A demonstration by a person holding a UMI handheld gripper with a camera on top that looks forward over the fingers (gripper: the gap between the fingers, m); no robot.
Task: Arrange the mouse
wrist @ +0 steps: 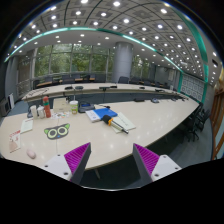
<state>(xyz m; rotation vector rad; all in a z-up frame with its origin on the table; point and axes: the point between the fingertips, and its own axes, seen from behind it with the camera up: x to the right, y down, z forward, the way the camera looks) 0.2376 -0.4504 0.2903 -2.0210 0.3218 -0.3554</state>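
My gripper (112,150) is open and empty, held high above the near edge of a long pale conference table (150,122). Its two fingers with magenta pads (77,155) stand wide apart with nothing between them. A small dark object (85,106) that may be the mouse lies far beyond the fingers, near the middle of the table, by a pale cup (73,106). I cannot tell its shape clearly.
Ahead of the fingers lie a blue and white stack of books or papers (107,117), a green-rimmed pair of rings (57,131), a white sheet (27,125) and bottles (41,108). Chairs (196,118) line the table's right side. Windows span the far wall.
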